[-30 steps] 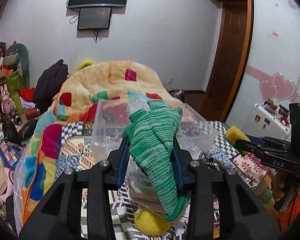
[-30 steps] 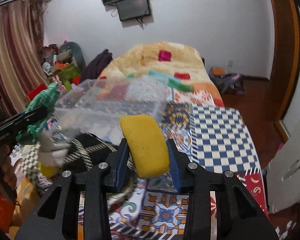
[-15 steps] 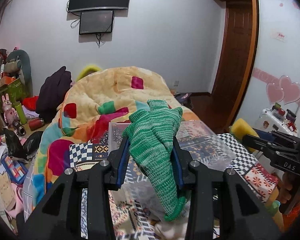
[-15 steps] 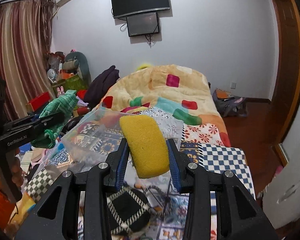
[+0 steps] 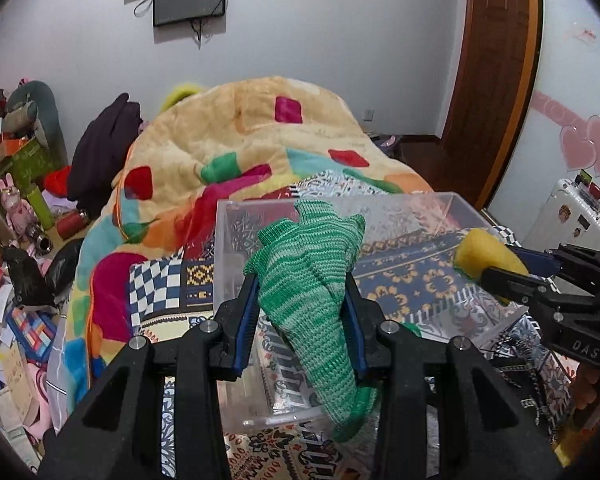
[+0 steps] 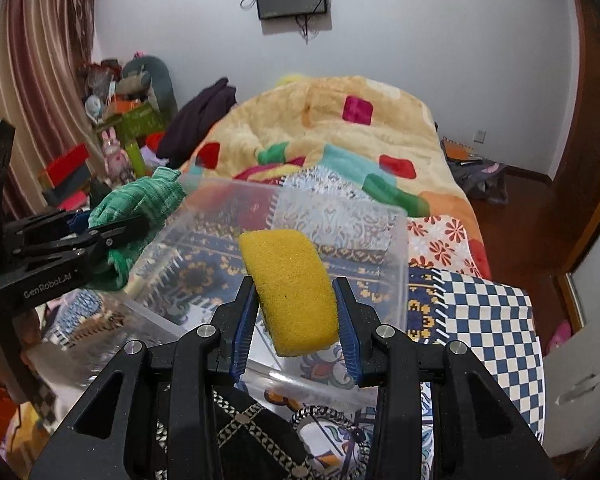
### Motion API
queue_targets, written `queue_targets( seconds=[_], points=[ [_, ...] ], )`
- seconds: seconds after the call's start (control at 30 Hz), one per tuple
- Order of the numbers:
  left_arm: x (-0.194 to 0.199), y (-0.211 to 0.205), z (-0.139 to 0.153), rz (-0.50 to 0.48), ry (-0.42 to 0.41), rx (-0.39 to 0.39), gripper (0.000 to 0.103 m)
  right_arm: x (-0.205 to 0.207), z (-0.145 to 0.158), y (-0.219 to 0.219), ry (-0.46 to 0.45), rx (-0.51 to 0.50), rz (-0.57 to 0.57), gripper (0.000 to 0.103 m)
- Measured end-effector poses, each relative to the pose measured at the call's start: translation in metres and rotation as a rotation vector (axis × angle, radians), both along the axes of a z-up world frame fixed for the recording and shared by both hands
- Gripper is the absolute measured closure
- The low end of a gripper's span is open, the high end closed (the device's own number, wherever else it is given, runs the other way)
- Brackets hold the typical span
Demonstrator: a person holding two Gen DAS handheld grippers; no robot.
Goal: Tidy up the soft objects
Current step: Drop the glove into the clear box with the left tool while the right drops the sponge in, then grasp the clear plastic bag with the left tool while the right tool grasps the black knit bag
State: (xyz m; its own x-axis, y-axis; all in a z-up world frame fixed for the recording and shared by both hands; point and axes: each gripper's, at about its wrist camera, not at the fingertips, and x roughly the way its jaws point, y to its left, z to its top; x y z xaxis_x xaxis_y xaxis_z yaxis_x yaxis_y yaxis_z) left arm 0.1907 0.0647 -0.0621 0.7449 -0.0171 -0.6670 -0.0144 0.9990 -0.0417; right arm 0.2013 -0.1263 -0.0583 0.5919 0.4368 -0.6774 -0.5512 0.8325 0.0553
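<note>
My left gripper [image 5: 300, 320] is shut on a green knitted cloth [image 5: 312, 288], held above the near edge of a clear plastic bin [image 5: 236, 264] on the bed. The cloth's end hangs down in front of the bin wall. My right gripper [image 6: 296, 316] is shut on a yellow sponge [image 6: 290, 288], held over the same bin [image 6: 396, 264]. The sponge [image 5: 484, 256] shows at the right of the left wrist view. The green cloth [image 6: 140, 208] and left gripper show at the left of the right wrist view.
The bin rests on a patterned bedspread [image 6: 492, 312]. A yellow quilt with coloured squares [image 5: 236, 148] is heaped behind it. A black patterned item [image 6: 256, 432] lies near the bin. Clutter fills the floor on the left [image 5: 20, 240]. A wooden door [image 5: 496, 80] stands at the right.
Both grippers have tilted down and come closer to the bin, which now sits larger and right below the cloth and the sponge. Both still hold their objects.
</note>
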Motion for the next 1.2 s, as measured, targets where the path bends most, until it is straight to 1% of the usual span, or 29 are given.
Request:
queue_targets(
  seconds=[0.17,0.2,0.27,0.3,0.33,0.47,0.53,0.57,0.67,0.73,0.83,0.97,1.1,1.2],
  points=[
    [0.001,-0.001,-0.001,-0.004,0.014,-0.009,0.062,0.0,-0.006,0.004,0.022,-0.02,0.008,0.066],
    [0.0,-0.001,-0.001,-0.005,0.015,-0.01,0.059,-0.001,-0.007,0.004,0.023,-0.028,0.01,0.063],
    [0.001,-0.002,0.0,-0.008,0.015,-0.006,0.053,-0.003,-0.006,0.006,0.006,-0.038,-0.003,0.052],
    [0.0,-0.002,0.001,-0.002,0.013,0.003,0.047,-0.004,-0.005,0.005,0.0,-0.035,-0.003,0.041],
    [-0.003,-0.004,0.003,0.001,0.004,0.014,0.043,-0.005,-0.003,0.004,-0.005,-0.028,-0.001,0.038],
    [-0.012,-0.004,0.011,-0.008,-0.01,0.011,0.038,-0.013,0.007,-0.001,-0.03,-0.016,-0.002,0.038],
    [-0.021,-0.003,0.018,-0.012,-0.025,-0.014,0.032,-0.019,0.014,-0.005,-0.046,-0.004,-0.003,0.038],
    [-0.025,-0.004,0.021,-0.014,-0.036,-0.022,0.031,-0.023,0.018,-0.006,-0.055,0.002,-0.002,0.037],
    [-0.041,-0.007,0.032,-0.016,-0.076,-0.024,0.025,-0.035,0.028,-0.013,-0.092,0.023,-0.004,0.033],
    [-0.052,-0.009,0.037,-0.017,-0.102,-0.022,0.018,-0.045,0.034,-0.018,-0.115,0.041,-0.007,0.029],
    [-0.068,-0.013,0.041,-0.021,-0.128,-0.029,0.011,-0.056,0.037,-0.024,-0.131,0.056,-0.007,0.029],
    [-0.08,-0.026,0.038,-0.052,-0.12,-0.007,0.011,-0.067,0.032,-0.027,-0.13,0.051,-0.005,0.028],
    [-0.08,-0.037,0.026,-0.054,-0.096,0.015,0.011,-0.074,0.014,-0.024,-0.092,0.038,0.008,0.028],
    [-0.074,-0.042,0.008,-0.053,-0.047,0.024,0.011,-0.081,-0.002,-0.021,-0.044,0.034,0.034,0.028]
  ],
)
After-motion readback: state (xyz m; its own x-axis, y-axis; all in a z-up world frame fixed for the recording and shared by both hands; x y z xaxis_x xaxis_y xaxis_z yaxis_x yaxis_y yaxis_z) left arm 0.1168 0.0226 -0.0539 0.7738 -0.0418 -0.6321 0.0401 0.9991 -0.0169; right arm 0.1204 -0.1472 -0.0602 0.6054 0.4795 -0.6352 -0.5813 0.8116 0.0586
